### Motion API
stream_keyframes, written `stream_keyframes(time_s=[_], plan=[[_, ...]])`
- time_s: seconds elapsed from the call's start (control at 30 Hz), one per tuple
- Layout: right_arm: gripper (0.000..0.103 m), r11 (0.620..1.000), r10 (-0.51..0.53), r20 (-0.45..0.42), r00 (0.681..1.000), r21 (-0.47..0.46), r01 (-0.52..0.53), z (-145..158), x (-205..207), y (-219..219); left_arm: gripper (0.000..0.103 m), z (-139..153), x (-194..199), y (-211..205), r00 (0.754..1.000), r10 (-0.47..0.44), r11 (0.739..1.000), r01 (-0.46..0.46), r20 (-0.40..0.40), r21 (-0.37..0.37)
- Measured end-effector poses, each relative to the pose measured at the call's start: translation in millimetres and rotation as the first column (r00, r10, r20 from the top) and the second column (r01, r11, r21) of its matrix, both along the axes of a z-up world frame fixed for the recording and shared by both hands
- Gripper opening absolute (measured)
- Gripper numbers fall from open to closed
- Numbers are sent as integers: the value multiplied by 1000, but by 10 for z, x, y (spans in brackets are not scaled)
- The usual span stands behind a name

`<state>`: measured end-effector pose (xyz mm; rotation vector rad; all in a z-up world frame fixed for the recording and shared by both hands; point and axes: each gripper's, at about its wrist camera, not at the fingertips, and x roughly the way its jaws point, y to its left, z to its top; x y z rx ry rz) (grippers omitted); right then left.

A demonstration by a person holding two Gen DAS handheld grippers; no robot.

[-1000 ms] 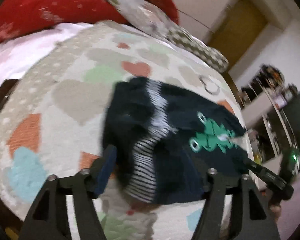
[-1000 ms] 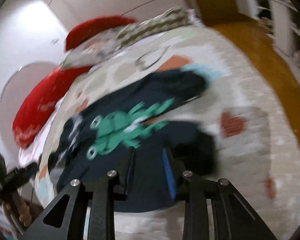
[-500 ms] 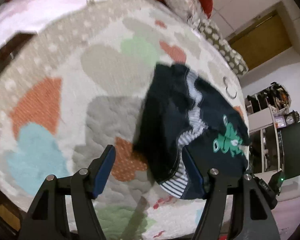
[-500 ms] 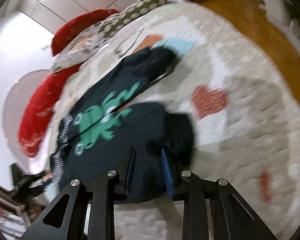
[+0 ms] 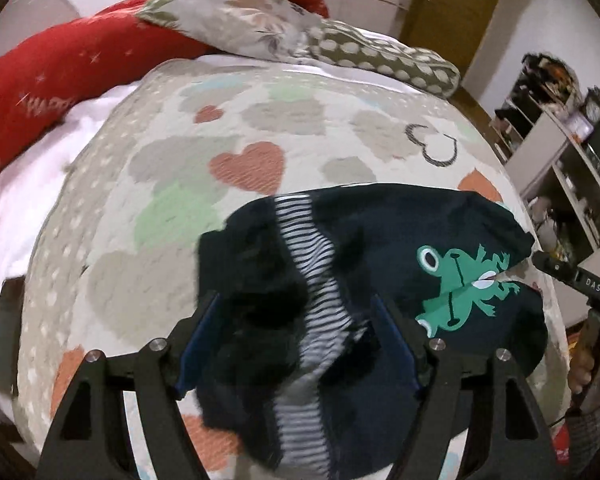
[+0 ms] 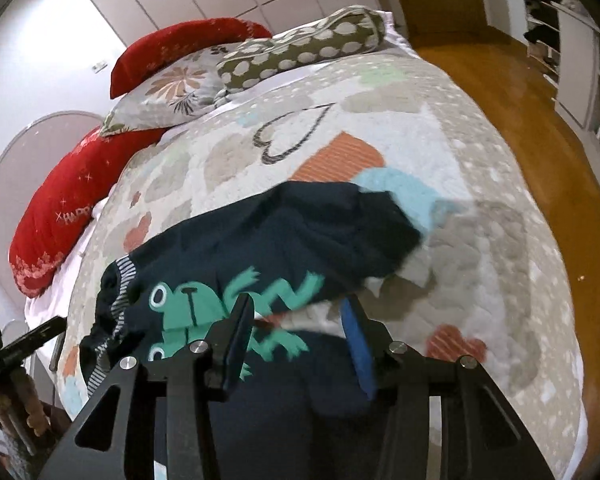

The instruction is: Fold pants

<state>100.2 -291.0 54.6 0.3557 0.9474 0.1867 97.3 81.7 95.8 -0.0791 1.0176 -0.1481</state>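
Item: dark pants [image 5: 380, 248] with frog print [image 5: 456, 288], on a heart-patterned bedspread [image 5: 160, 168].
Left gripper [image 5: 296, 336]: jaws wide, just opening, waistband between them, unpinched.
Right gripper [image 6: 296, 320]: jaws apart, just opening, cloth between, unclamped.

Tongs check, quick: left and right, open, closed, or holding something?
Left tongs: open around the striped waistband of the dark navy frog-print pants, jaws just widened.
Right tongs: open over the pants, jaws just widened.
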Motion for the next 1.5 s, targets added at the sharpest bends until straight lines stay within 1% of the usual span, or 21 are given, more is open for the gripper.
stream_keyframes(time_s=[0.13, 0.23, 0.4, 0.57, 0.67, 0.73, 0.77, 0.83, 0.9, 0.97, 1.03, 1.13, 1.23, 1.27, 1.3, 1.33, 1.37, 1.4, 1.43, 1.47, 1.5], plan=[[49, 999, 31, -8, 999, -34, -31, -24, 118, 153, 75, -46, 77, -151, 1000, 6, 999, -7, 19, 43], [50, 997, 44, -19, 999, -63, -45, -72, 205, 215, 75, -102, 163, -220, 1000, -9, 998, 9, 12, 67], [50, 989, 77, -23, 997, -126, -79, -87, 408, 280, 75, -215, 392, -259, 999, -44, 997, 45, -21, 65], [50, 972, 168, -44, 985, -157, -172, -88, 742, 361, 75, -358, 820, -275, 989, -122, 992, 124, -89, 15], [50, 948, 240, -56, 969, -201, -246, -75, 992, 456, 75, -390, 1053, -294, 977, -182, 983, 181, -109, -22], [50, 934, 279, -66, 958, -215, -287, -78, 1148, 493, 76, -442, 1231, -297, 961, -241, 969, 229, -136, -95], [50, 928, 294, -72, 953, -216, -303, -85, 1211, 504, 76, -496, 1340, -305, 945, -283, 955, 262, -163, -139], [50, 913, 329, -90, 940, -226, -341, -130, 1333, 542, 76, -556, 1446, -314, 935, -309, 947, 285, -176, -150], [50, 898, 347, -108, 932, -247, -364, -184, 1431, 583, 76, -636, 1525, -351, 917, -348, 935, 324, -194, -146], [50, 885, 368, -127, 921, -256, -388, -250, 1504, 619, 76, -708, 1562, -393, 908, -366, 930, 347, -205, -123], [50, 878, 375, -139, 917, -264, -399, -313, 1558, 637, 78, -743, 1566, -436, 905, -373, 928, 361, -205, -94], [50, 877, 378, -137, 916, -264, -401, -371, 1598, 648, 85, -790, 1565, -509, 900, -384, 923, 379, -206, -62], [55, 872, 384, -126, 914, -276, -405, -415, 1602, 675, 86, -855, 1590, -585, 905, -370, 926, 378, -211, -2], [57, 867, 386, -122, 915, -290, -404, -423, 1602, 697, 86, -890, 1594, -622, 906, -360, 926, 376, -222, 32], [59, 861, 387, -115, 915, -310, -403, -437, 1602, 721, 83, -899, 1584, -656, 908, -355, 925, 375, -222, 56], [61, 856, 387, -111, 915, -325, -402, -460, 1600, 748, 77, -890, 1565, -680, 912, -351, 925, 374, -213, 75], [62, 852, 385, -108, 917, -340, -398, -482, 1589, 778, 56, -866, 1535, -713, 913, -357, 920, 380, -197, 96], [60, 847, 386, -109, 916, -352, -398, -489, 1571, 805, 29, -825, 1500, -733, 911, -369, 913, 392, -183, 110], [42, 843, 395, -110, 912, -352, -407, -483, 1544, 833, 14, -792, 1483, -730, 913, -369, 912, 392, -175, 121], [12, 846, 407, -116, 906, -326, -422, -474, 1527, 844, 8, -756, 1467, -719, 911, -373, 912, 395, -178, 108], [7, 854, 417, -128, 900, -284, -436, -466, 1514, 840, 8, -722, 1443, -708, 915, -368, 914, 388, -165, 115]])
